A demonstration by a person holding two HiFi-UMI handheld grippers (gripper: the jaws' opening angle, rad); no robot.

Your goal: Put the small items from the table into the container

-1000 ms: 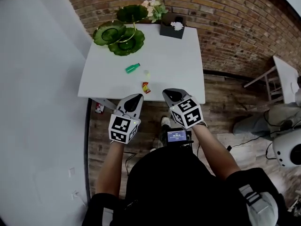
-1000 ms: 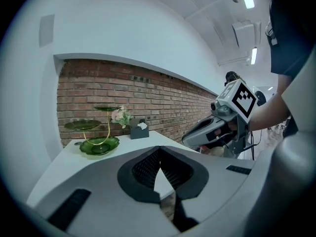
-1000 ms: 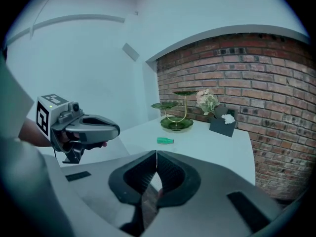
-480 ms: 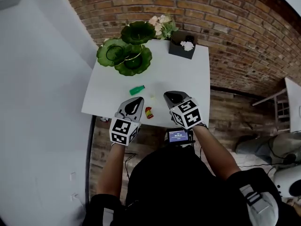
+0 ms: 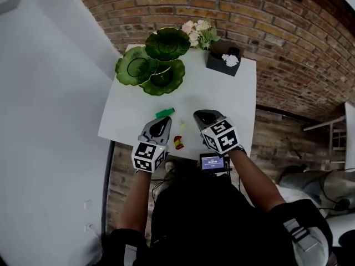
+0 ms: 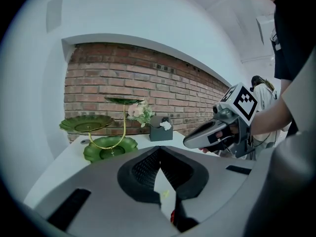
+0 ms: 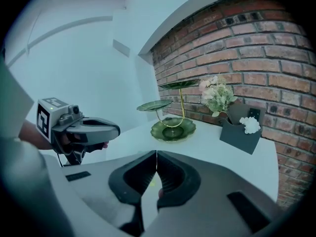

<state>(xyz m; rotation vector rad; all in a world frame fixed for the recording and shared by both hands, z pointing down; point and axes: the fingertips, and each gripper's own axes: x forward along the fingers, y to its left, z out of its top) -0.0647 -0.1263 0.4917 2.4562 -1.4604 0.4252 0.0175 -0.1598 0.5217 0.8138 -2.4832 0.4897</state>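
Three small items lie near the white table's (image 5: 222,93) front edge: a green bottle (image 5: 165,113), a pale yellow piece (image 5: 182,126) and a red wrapped piece (image 5: 178,143). My left gripper (image 5: 160,123) is shut and empty, its tip just left of the red piece and below the bottle. My right gripper (image 5: 203,116) is also shut and empty, to the right of the yellow piece. In the left gripper view the closed jaws (image 6: 159,150) point toward the green tiered dish (image 6: 109,149), and the right gripper (image 6: 197,138) shows beside them.
A green three-tier leaf dish (image 5: 157,65) stands at the table's far left. Flowers (image 5: 198,33) and a black box (image 5: 224,62) holding white tissue sit against the brick wall. A white wall (image 5: 50,121) runs along the left; wooden floor (image 5: 277,143) lies to the right.
Both grippers have moved forward from the table's front edge to over the tabletop, next to the small items. The table now sits closer in the head view. Both jaws stayed shut.
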